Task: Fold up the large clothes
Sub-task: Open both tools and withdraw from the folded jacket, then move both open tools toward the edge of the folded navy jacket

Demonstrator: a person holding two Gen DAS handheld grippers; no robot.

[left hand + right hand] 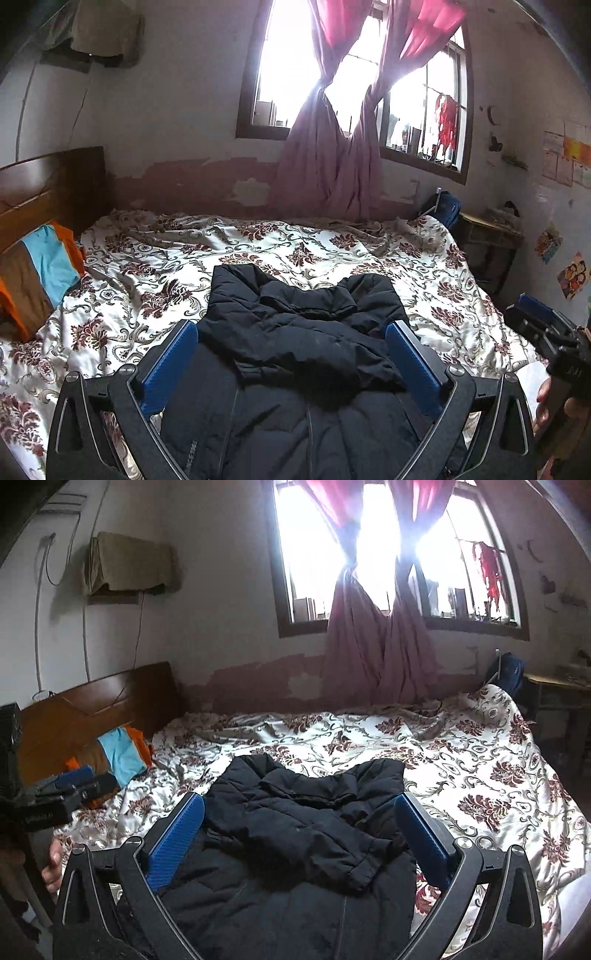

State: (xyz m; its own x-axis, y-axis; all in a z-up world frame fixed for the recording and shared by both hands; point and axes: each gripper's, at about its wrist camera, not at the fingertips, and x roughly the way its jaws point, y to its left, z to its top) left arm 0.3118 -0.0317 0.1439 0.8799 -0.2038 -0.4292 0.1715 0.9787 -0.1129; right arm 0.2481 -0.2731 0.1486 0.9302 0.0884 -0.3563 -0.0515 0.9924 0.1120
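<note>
Both claws (pixel 291 328) (pixel 299 805) wide above jacket (pixel 295 369)

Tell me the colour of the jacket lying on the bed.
Black, quilted jacket, lying on the floral bedspread; clearest in the left wrist view.

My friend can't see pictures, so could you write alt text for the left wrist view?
A black padded jacket, sleeves folded across its front, lies on a floral bedspread, framed by the open left gripper with nothing between its blue pads. Behind are a window with tied pink curtains and a wooden headboard.
</note>
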